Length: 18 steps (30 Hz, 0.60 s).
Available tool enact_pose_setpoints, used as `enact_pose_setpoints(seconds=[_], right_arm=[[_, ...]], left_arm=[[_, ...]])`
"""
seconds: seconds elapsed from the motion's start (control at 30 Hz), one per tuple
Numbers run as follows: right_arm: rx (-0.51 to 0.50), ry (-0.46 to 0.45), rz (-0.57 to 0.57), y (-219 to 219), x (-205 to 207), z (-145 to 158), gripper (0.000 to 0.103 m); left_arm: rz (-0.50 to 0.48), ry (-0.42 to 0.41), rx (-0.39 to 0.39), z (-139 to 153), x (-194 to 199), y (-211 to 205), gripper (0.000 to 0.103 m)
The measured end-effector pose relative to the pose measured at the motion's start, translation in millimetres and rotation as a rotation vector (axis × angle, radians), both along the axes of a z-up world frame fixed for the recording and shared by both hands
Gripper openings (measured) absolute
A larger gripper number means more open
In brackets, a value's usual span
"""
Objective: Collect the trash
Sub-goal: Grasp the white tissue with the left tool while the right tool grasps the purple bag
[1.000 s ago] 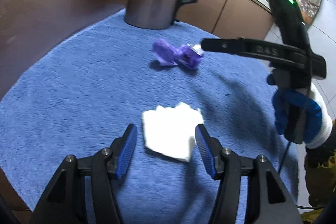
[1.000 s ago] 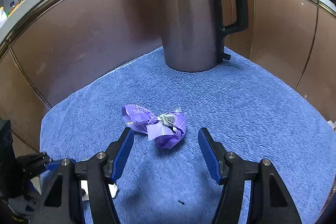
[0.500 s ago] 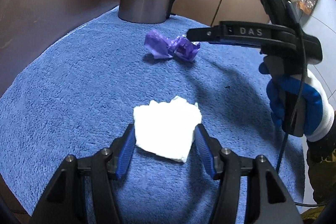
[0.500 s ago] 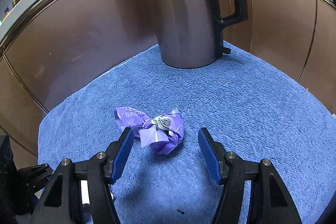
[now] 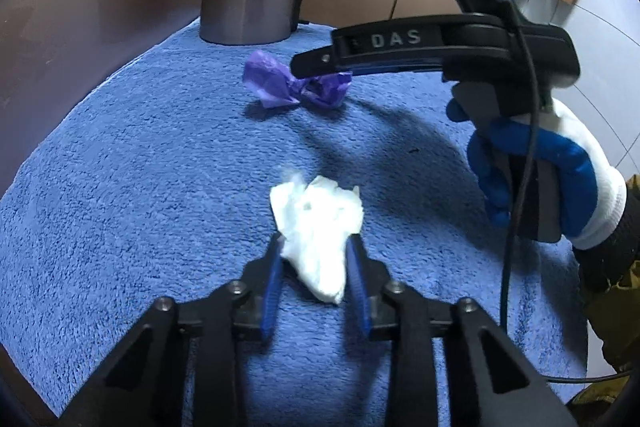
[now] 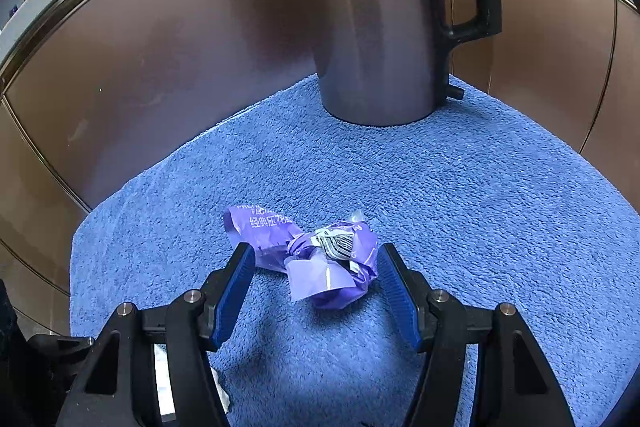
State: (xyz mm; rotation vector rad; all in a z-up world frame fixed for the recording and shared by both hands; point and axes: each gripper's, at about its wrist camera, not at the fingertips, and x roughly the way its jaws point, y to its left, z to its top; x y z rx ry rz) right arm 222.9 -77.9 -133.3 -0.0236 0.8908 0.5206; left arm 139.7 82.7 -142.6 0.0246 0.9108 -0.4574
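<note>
Now | left gripper (image 5: 316, 247): pads pinched onto white crumpled tissue (image 5: 318, 223), tissue low on blue towel mat (image 5: 120, 187) | right gripper (image 6: 316, 267): jaws apart, straddling purple wrapper (image 6: 316, 255) lying on mat, contact not discernible | steel kettle (image 6: 380, 27) upright at mat's far edge, well apart from both.

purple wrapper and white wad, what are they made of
Purple wrapper: looks like thin glossy plastic film, shown by its sharp shiny creases and printed text. White wad: seems to be soft matte tissue paper, with fuzzy crumpled folds and ragged edges, pinched in the left gripper.
</note>
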Motion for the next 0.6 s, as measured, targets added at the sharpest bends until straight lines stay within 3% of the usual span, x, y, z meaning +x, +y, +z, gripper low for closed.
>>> enact_pose_setpoints(seconds=[0.07,0.27,0.43,0.6], right_arm=[[-0.003,0.001,0.000,0.5,0.2,-1.0,0.061],[0.004,0.023,-0.012,-1.9,3.4,-8.0,0.060],[-0.003,0.032,-0.026,-2.8,6.8,-11.7,0.043],[-0.015,0.024,-0.032,-5.2,4.6,-11.4,0.036]], left_arm=[[-0.008,0.009,-0.024,-0.9,1.1,1.0,0.015],[-0.005,0.016,-0.049,-0.3,0.4,5.8,0.009],[0.000,0.005,-0.032,0.7,-4.7,4.1,0.008],[0.022,-0.005,-0.030,4.3,-7.1,4.1,0.008]])
